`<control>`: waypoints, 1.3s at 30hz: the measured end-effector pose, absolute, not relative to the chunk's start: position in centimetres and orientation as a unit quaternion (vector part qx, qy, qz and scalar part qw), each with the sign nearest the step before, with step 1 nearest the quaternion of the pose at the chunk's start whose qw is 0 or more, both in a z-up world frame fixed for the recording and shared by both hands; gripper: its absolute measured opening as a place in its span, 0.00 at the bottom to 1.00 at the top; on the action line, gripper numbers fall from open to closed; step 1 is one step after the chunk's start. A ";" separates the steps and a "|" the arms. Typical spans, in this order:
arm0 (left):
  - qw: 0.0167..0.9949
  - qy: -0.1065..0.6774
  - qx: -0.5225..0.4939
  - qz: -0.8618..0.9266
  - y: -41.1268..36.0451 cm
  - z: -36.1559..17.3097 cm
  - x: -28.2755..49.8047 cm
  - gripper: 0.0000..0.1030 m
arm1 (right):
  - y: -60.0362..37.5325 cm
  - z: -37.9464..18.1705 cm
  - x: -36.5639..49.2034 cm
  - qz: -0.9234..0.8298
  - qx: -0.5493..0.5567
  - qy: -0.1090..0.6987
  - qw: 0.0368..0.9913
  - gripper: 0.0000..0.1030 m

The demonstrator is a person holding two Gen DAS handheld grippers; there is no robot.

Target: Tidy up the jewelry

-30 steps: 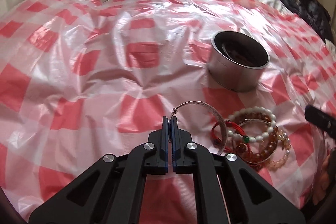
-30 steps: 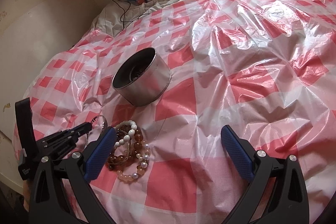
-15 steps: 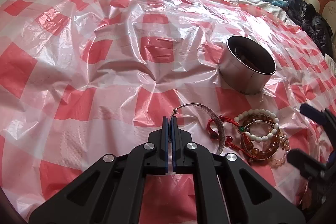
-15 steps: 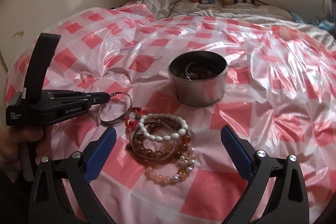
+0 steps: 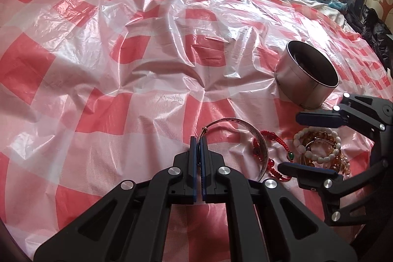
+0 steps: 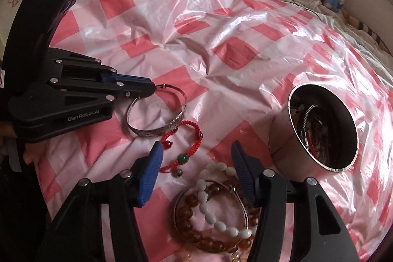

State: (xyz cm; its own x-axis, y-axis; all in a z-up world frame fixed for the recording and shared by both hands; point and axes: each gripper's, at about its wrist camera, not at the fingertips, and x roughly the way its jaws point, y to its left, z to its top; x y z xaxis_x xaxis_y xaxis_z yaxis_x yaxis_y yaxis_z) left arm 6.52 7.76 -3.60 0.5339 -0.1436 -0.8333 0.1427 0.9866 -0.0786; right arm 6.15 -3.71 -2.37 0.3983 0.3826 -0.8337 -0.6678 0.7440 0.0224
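My right tool point(image 6: 196, 163), jaws just narrowed and empty, hangs over the beaded bracelets point(image 6: 216, 213) on the bed. My left tool point(image 5: 199, 141) pinches the silver bangle point(image 6: 157, 114). The steel tin point(image 6: 319, 131) lies to the right of both, nearer my right hand.

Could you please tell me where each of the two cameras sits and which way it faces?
Left wrist: on the left claw, angled down over the checked sheet; shut on the silver bangle, right claw alongside.
Right wrist: on the right claw, angled down over the bead bracelets; its jaws have just been closing, gripping nothing.
Shared: bangle, red cord bracelet, metal tin.
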 end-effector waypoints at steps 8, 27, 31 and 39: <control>0.871 0.484 0.001 -0.082 7.7 -4.2 7.0 0.02 | -1.6 -3.5 5.4 0.346 -0.197 0.453 0.797 0.17; 0.877 0.465 -0.005 -0.123 6.2 -3.4 6.0 0.02 | -16.6 1.7 1.3 0.289 0.186 0.378 0.860 0.09; 0.879 0.457 -0.001 -0.133 5.6 -3.0 5.7 0.02 | -18.4 1.8 1.5 0.269 0.229 0.362 0.863 0.09; 0.894 0.424 0.031 -0.139 4.0 -1.7 4.9 0.02 | -18.0 1.4 1.8 0.266 0.219 0.372 0.862 0.09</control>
